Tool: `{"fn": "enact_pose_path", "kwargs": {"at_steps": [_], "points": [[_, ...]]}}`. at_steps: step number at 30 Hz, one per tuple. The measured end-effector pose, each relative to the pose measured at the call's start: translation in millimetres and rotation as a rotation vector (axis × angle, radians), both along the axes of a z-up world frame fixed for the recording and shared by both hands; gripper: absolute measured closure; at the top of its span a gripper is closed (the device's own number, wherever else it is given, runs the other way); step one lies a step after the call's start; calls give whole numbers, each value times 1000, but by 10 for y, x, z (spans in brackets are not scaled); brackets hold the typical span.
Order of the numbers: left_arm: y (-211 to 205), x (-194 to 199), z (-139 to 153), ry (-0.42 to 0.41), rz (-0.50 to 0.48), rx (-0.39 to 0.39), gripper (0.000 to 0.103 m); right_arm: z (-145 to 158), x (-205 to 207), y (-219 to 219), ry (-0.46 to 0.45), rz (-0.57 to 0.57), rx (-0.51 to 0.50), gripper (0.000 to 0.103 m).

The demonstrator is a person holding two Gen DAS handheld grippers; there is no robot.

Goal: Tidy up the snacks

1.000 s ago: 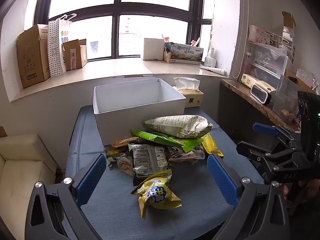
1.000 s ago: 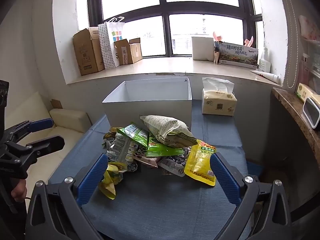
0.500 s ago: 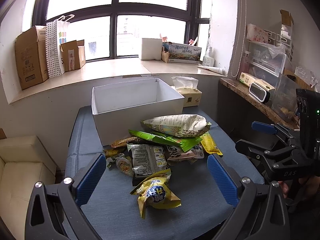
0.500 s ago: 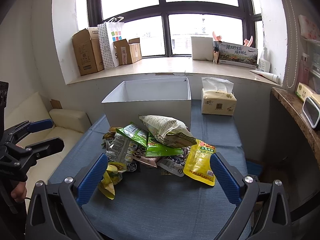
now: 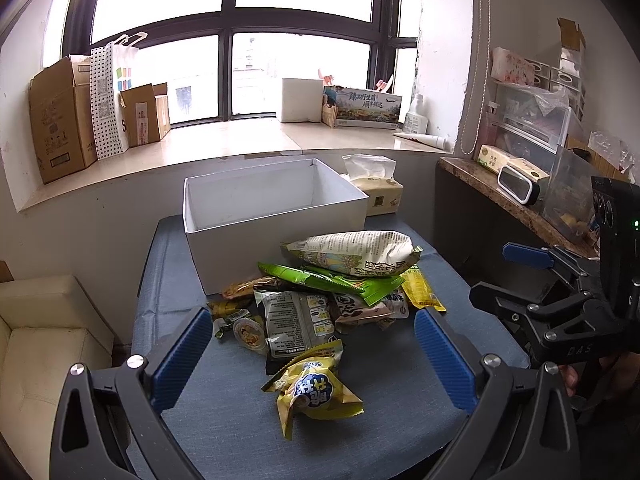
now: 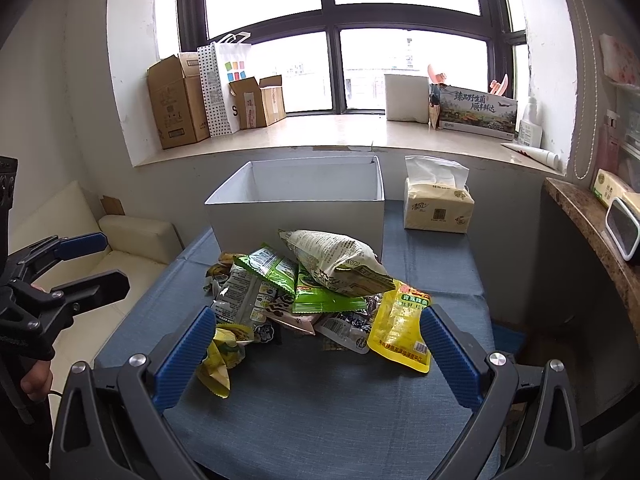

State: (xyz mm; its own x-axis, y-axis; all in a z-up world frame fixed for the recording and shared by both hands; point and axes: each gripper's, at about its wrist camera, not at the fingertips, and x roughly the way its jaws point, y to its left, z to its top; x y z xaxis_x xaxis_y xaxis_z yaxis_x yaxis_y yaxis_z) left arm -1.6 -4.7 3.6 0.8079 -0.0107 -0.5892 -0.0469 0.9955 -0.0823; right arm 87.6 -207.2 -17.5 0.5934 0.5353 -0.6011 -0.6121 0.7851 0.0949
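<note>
- Jaws: your left gripper (image 5: 312,354) and right gripper (image 6: 314,348) both stand wide and hold nothing, near the pile's front edge.
- Left: the crinkled yellow bag (image 5: 316,390) lies alone in front; glossy film may slip from the ribbed pads.
- Centre: the puffy pale bag (image 5: 352,254) tops flat green packets (image 5: 332,282); pulling a lower one could topple it.
- Right: the flat yellow pouch (image 6: 402,326) lies on the blue cloth (image 6: 328,408). The rigid white box (image 6: 296,216), behind the pile, shows nothing inside.

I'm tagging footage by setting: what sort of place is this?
Probably a lived-in home or small office room: a cream sofa beside the table, cardboard boxes on the windowsill, a tissue pack.
</note>
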Motion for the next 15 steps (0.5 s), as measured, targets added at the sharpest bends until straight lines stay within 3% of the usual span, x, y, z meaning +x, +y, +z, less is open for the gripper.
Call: {"fn": "enact_pose_path", "kwargs": {"at_steps": [15], "points": [[-3,-4,0,0,2,0,0,-3,-2,8,1,6,-2,0]]}}
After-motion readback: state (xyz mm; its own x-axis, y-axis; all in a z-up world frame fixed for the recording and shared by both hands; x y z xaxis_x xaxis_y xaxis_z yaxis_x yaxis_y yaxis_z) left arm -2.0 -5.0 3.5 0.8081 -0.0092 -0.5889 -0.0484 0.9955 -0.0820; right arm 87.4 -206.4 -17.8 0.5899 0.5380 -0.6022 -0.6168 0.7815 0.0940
